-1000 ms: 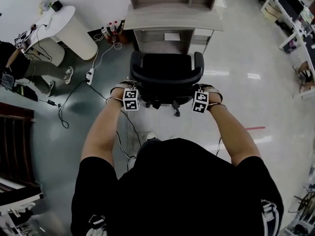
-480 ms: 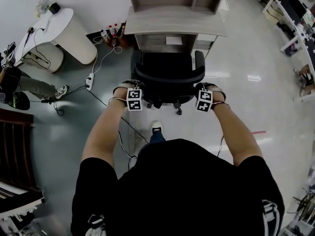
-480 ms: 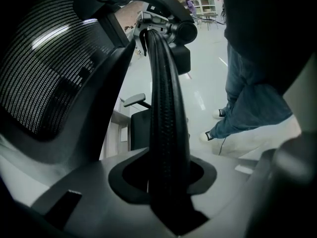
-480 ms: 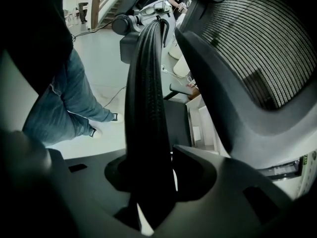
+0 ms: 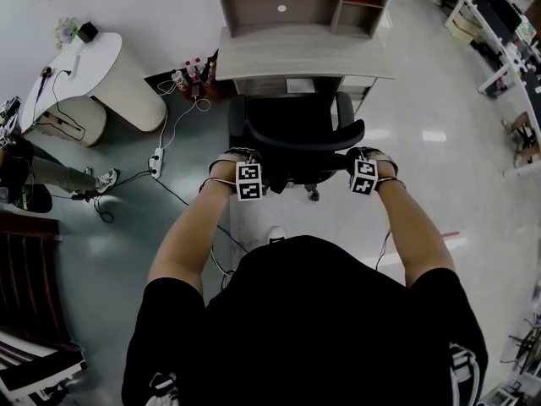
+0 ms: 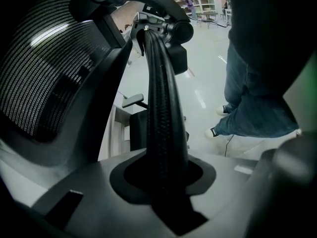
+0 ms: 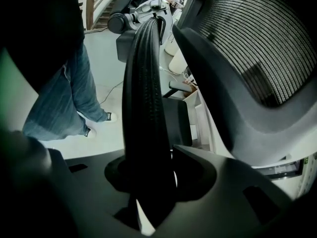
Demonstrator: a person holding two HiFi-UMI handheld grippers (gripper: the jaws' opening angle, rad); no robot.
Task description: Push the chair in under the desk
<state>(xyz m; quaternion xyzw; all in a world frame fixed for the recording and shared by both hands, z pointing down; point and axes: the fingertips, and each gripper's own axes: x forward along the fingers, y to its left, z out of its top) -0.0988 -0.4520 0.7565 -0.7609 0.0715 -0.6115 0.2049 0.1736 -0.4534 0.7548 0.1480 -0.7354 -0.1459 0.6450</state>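
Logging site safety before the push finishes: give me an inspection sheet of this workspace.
Surface: glossy grey floor.
Job's things: black chair with its seat front at the desk opening, backrest outside.
Clutter: bottles on the floor left of the desk.
Grippers: left tongs and right tongs each shut on a ribbed chair bar.
Cables: power strip and white cable left of the chair.
Surroundings: round white table, seated person, more desks.

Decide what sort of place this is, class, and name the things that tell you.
Probably an open-plan office or lab: a desk with shelves, a black office chair, a power strip with cables on the glossy floor, and more desks at the right.
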